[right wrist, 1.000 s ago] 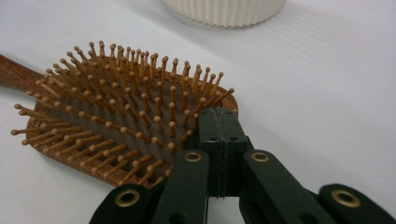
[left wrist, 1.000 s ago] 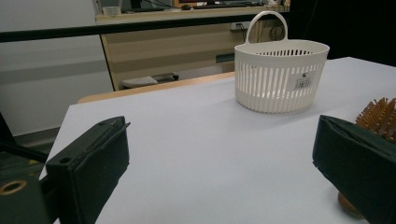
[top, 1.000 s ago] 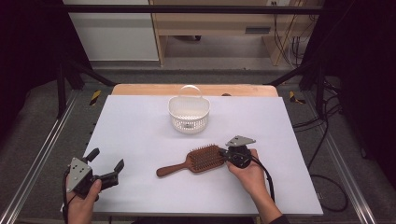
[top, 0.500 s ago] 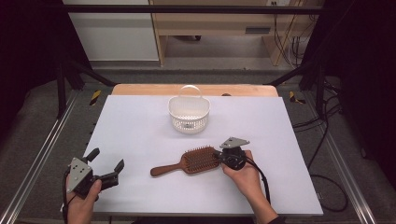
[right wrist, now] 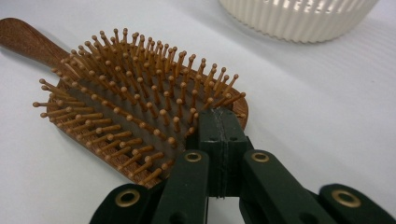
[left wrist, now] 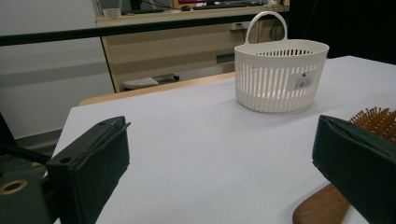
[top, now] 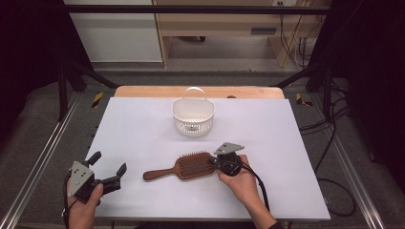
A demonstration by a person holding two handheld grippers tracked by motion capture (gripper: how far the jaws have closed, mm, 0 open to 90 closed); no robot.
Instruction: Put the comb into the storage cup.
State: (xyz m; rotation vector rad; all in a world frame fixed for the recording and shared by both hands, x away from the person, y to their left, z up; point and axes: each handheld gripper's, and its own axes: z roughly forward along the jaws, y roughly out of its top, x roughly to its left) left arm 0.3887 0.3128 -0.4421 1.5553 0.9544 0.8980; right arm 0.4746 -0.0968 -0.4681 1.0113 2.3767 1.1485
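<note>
Both grippers are in play: my right gripper (top: 213, 163), jaws pressed together, nudges the hairbrush (top: 184, 166) leftward across the table (top: 143, 129). My left gripper (top: 109, 168) waits, jaws apart. Next, I judge, it must clamp the handle, basket (top: 193, 116) beyond.

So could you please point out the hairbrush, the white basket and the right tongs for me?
hairbrush (top: 193, 165), high view, on its bristle pad.
white basket (left wrist: 279, 77), left gripper view, on its slotted wall.
right tongs (right wrist: 222, 122), right gripper view, at the shut tips.
</note>
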